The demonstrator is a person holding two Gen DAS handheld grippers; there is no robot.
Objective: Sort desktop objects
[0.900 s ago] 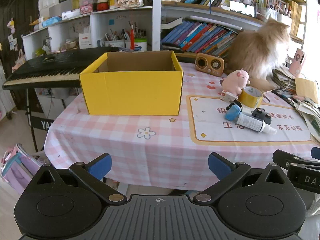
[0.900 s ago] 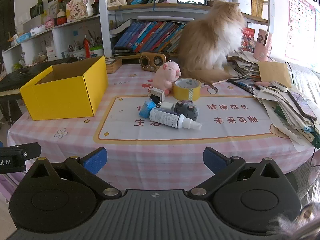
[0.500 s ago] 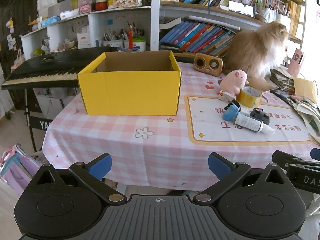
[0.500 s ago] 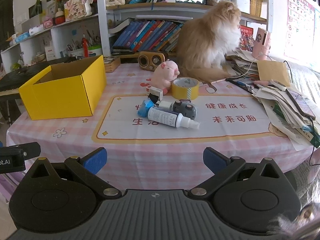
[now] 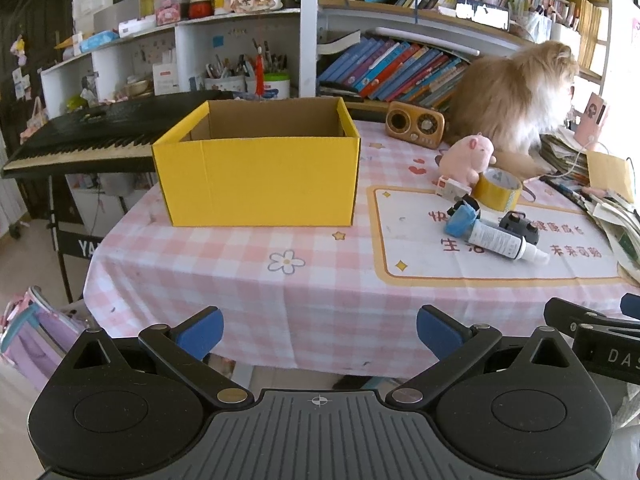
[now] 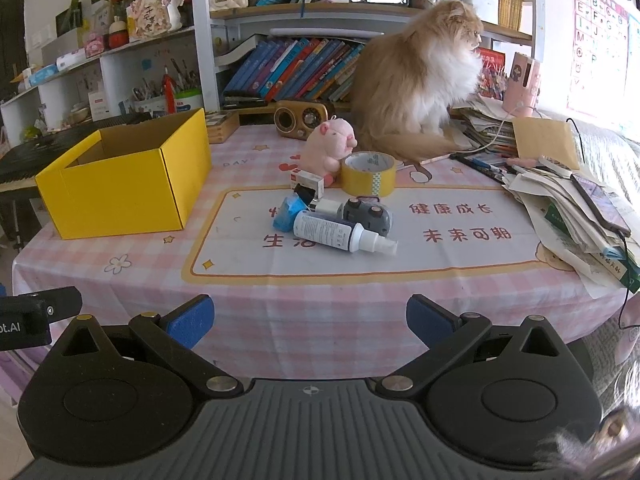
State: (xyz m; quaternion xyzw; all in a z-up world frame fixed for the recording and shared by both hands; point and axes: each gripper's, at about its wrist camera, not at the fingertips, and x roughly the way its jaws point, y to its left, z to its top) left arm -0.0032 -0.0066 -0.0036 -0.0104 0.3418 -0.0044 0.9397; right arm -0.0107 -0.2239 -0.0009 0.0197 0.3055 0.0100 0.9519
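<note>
An empty yellow cardboard box [image 5: 260, 184] [image 6: 120, 192] stands on the left of the pink checked table. To its right lies a small heap: a white spray bottle [image 6: 340, 237] [image 5: 504, 242], a blue packet [image 6: 287, 212], a grey gadget [image 6: 370, 216], a yellow tape roll [image 6: 368, 174] [image 5: 498, 188], a pink plush pig [image 6: 332, 146] [image 5: 468, 156] and a small white box [image 6: 307, 179]. My left gripper [image 5: 320, 330] hovers open before the table's front edge, facing the box. Facing the heap, my right gripper [image 6: 310, 320] is open too, with nothing between its fingers.
A fluffy orange cat [image 6: 420, 76] sits at the back of the table beside a small wooden radio [image 6: 304, 116]. Piles of papers [image 6: 572, 216] crowd the right edge. A black keyboard [image 5: 88, 136] stands left of the table, bookshelves [image 5: 380, 60] behind.
Both views have drifted slightly; the table and its objects sit a little lower and closer in frame. The cat has turned its head to the right. Both grippers stay open.
</note>
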